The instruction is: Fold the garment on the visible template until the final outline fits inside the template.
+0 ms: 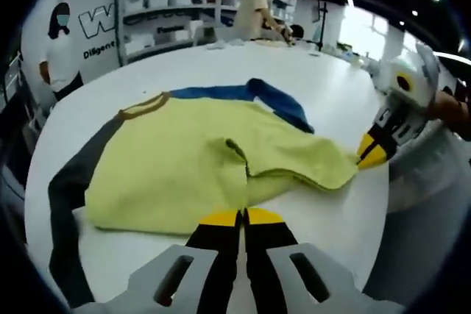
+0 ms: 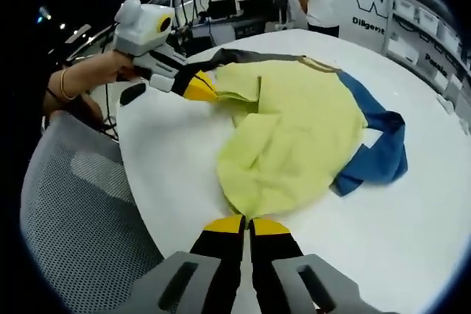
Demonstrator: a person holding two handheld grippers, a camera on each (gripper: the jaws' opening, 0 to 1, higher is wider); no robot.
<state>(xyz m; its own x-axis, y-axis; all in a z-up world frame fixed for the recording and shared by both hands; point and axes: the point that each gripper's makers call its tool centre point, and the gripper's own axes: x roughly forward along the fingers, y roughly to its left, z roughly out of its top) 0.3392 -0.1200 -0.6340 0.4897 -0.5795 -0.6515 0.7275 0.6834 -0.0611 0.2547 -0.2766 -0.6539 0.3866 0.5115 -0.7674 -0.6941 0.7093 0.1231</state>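
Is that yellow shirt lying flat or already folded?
Partly folded. The yellow shirt has its lower part doubled over, leaving a layered edge, while a blue sleeve still sticks out on the white table.

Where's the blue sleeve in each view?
Left gripper view: blue sleeve lies along the far edge of the yellow garment, upper centre, running right.
Right gripper view: the sleeve is at the right, spilling off the garment's right edge onto the white table.
Shared landmark: the dark sleeve on the opposite side, at the left in the left gripper view, top centre in the right.
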